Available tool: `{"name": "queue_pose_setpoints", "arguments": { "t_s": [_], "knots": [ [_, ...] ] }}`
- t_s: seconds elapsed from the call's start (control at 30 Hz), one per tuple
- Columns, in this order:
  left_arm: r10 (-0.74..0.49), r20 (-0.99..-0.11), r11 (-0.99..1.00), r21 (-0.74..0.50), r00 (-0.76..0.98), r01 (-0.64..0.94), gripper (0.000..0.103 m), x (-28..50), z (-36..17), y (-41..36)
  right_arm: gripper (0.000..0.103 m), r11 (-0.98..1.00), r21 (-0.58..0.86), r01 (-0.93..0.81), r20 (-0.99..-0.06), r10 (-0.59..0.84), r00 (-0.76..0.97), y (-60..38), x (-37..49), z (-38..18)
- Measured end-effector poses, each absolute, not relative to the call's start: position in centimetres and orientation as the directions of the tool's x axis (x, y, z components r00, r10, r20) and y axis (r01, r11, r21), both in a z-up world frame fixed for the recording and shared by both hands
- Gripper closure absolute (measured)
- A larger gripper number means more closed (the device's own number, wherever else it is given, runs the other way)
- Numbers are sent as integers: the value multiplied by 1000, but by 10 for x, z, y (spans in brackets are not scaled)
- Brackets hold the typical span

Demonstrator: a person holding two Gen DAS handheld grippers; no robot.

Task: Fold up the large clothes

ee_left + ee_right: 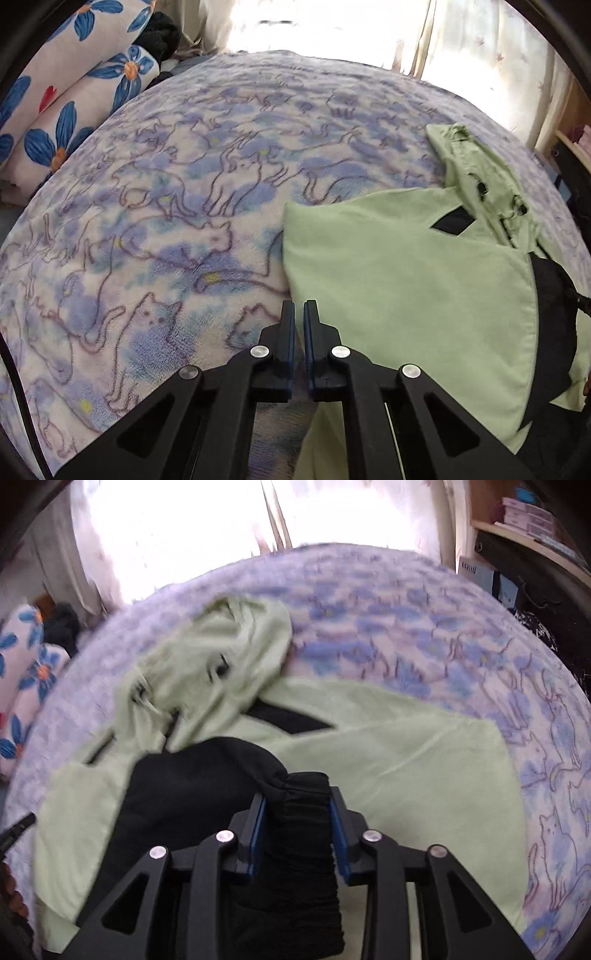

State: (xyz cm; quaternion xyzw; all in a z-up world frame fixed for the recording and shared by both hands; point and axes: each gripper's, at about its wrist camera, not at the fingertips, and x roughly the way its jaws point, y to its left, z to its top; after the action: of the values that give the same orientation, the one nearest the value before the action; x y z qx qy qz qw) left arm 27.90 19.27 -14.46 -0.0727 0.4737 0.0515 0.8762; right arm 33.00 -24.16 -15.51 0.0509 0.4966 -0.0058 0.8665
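Note:
A light green hooded garment (406, 280) with black parts lies on the bed; it also shows in the right wrist view (388, 746), its hood (221, 653) bunched at the far side. My left gripper (299, 310) is shut and empty, just over the garment's left edge. My right gripper (297, 797) is shut on the black ribbed cuff (303, 834) of a black sleeve (192, 786) and holds it over the green body. The black sleeve also shows at the right in the left wrist view (550, 325).
The bed is covered by a purple-blue cat-print blanket (166, 221). Flower-print pillows (74, 92) lie at the far left. Bright curtains (480, 44) hang behind the bed. A shelf with boxes (528, 513) stands at the right.

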Motion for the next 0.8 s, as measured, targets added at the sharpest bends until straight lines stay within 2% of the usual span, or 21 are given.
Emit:
{"name": "queue_pose_setpoints", "arguments": {
  "t_s": [0.1,0.27,0.37,0.5,0.67,0.8],
  "knots": [
    [11,-838,980,-100,545,-173,99,275,-142,196,69,994,85,73,-841,33,539,-241,319,-143],
    [-35,-793,983,-138,608,-123,72,251,-113,176,64,995,90,38,-763,44,645,-220,279,-107],
    [-160,-773,972,-231,615,-38,64,240,-103,143,63,995,87,-40,-785,93,613,-188,266,-107],
    [-285,-797,945,-328,532,15,64,236,-114,97,64,975,149,-167,-801,218,558,-141,247,-116],
    [-247,-839,963,-266,485,31,63,230,-151,59,63,966,134,-220,-832,231,504,-109,239,-146],
    [-201,-842,976,-215,500,30,63,231,-165,66,66,982,83,-172,-852,160,499,-134,254,-170]
  ]
}}
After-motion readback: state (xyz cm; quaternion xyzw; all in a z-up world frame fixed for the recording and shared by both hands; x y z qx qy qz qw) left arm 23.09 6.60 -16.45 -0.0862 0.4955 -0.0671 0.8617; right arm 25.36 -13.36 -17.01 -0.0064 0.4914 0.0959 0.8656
